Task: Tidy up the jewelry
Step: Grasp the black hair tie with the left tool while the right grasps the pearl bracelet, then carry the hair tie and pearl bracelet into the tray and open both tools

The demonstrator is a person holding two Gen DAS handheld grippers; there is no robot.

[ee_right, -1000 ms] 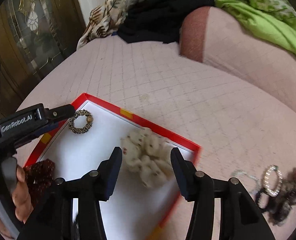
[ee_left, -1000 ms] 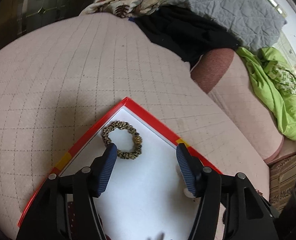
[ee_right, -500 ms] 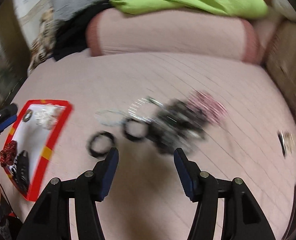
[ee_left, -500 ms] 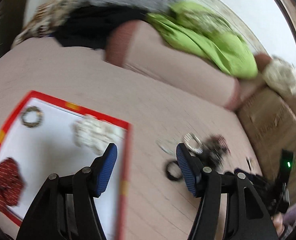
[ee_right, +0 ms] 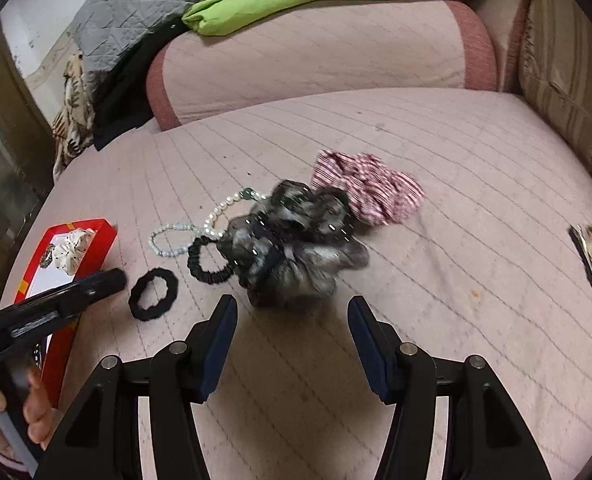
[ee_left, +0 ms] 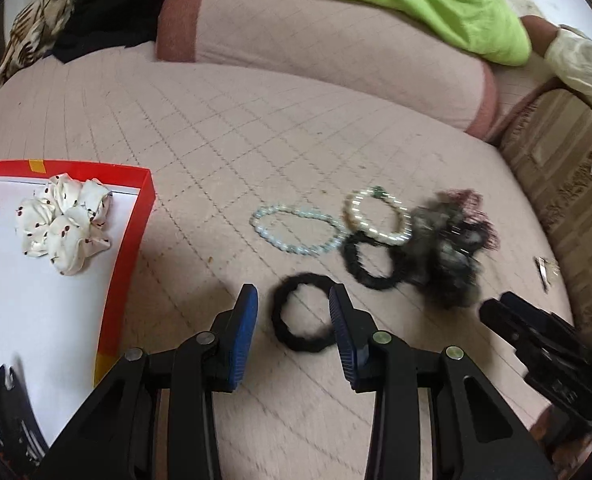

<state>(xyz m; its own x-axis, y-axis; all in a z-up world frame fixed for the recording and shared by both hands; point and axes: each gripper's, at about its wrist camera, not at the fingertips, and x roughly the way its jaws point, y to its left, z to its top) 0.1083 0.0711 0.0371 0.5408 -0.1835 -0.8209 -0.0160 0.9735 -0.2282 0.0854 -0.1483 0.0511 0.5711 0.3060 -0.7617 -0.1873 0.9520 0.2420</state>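
Both tongs swung off red tray (ee_left: 112,280) | left (ee_left: 294,300) closing astride fuzzy black ring (ee_left: 302,312); right (ee_right: 292,312) released

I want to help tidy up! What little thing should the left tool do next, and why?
Probably drop a bit lower and finish pinching the black hair tie. The left tool is closing with the tie between its fingers but not gripped yet, and the red tray with the white scrunchie waits beside it.
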